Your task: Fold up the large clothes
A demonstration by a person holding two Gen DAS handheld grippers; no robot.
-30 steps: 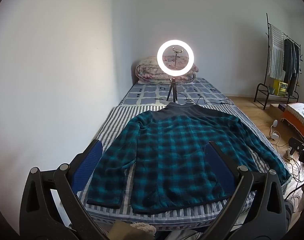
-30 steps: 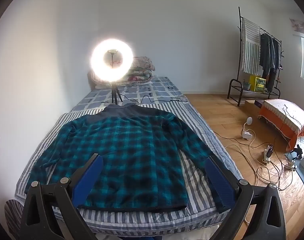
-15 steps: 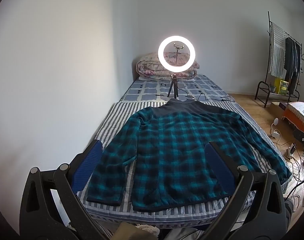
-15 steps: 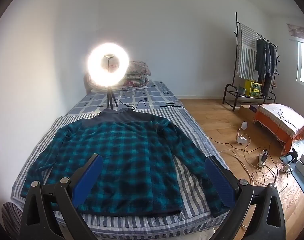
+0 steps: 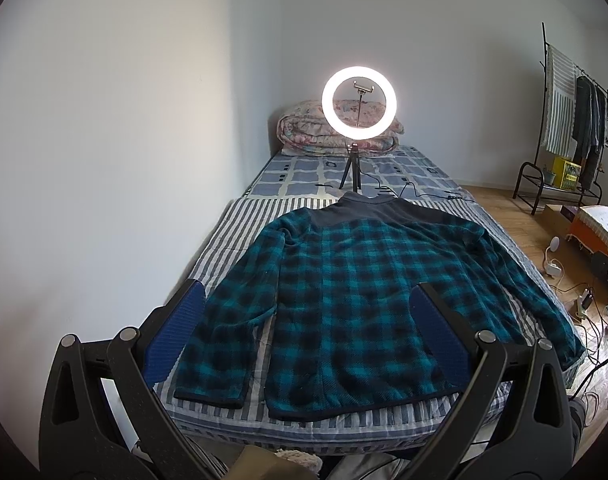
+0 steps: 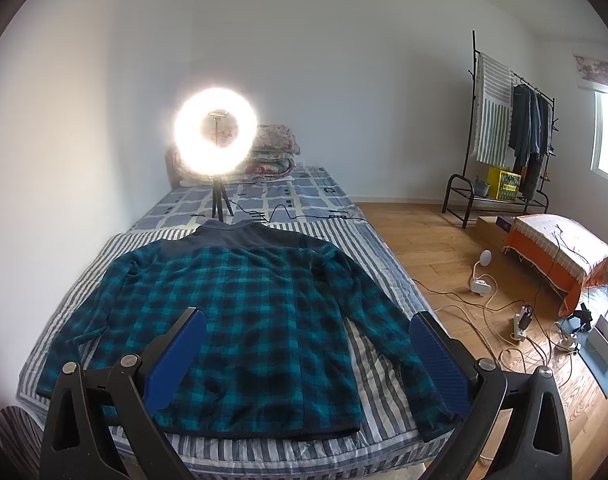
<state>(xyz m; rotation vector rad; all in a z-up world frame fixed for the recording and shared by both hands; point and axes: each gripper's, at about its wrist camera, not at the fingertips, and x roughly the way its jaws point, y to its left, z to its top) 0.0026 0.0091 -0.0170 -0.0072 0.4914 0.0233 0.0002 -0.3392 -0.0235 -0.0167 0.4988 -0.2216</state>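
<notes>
A teal and black checked fleece jacket (image 5: 355,296) (image 6: 240,312) lies flat and spread out on the striped bed (image 5: 224,248) (image 6: 387,264), dark collar toward the far end, both sleeves angled outward, hem at the near edge. My left gripper (image 5: 307,312) hangs open above the near end of the bed, its blue pads wide apart, nothing between them. My right gripper (image 6: 307,336) is likewise open and empty, held above the jacket's hem and right sleeve. Neither touches the cloth.
A lit ring light on a small tripod (image 5: 359,108) (image 6: 216,136) stands on the bed behind the collar, with cables trailing. Folded quilts (image 5: 304,132) lie at the head. The wall runs along the left. Right: clothes rack (image 6: 503,128), orange stool (image 6: 559,252), floor cables (image 6: 519,320).
Both views have lifted and pulled back slightly, so the jacket sits a little lower and farther in frame. The jacket itself has not moved, and both grippers stay open.
</notes>
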